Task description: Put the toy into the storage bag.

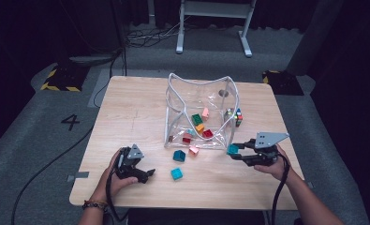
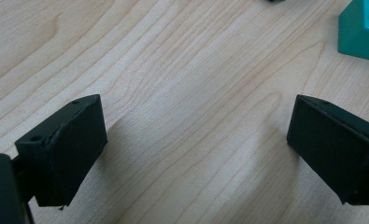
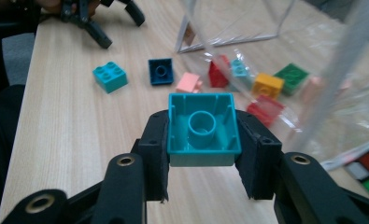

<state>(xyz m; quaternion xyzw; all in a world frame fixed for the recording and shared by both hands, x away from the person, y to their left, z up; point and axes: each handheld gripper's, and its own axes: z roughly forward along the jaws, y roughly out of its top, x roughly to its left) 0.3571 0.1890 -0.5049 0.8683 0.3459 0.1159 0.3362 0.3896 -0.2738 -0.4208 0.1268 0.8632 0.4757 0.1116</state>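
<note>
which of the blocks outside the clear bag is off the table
The teal plastic block, clamped hollow side up in the right gripper. The light teal block, dark teal block and pink block lie on the table.

A recording lab was indicated: a wooden table [image 1: 126, 117] was set on grey carpet [image 1: 42, 136] marked with hazard tape [image 1: 58, 86], a floor numeral [image 1: 70, 122] and black curtains [image 1: 33, 28].

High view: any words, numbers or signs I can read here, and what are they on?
"4": painted dark on the grey floor, left of the table.
Yellow-and-black hazard stripes: on a floor plate, no lettering.
Blocks, clear bag and puzzle cube: no readable text.
</note>
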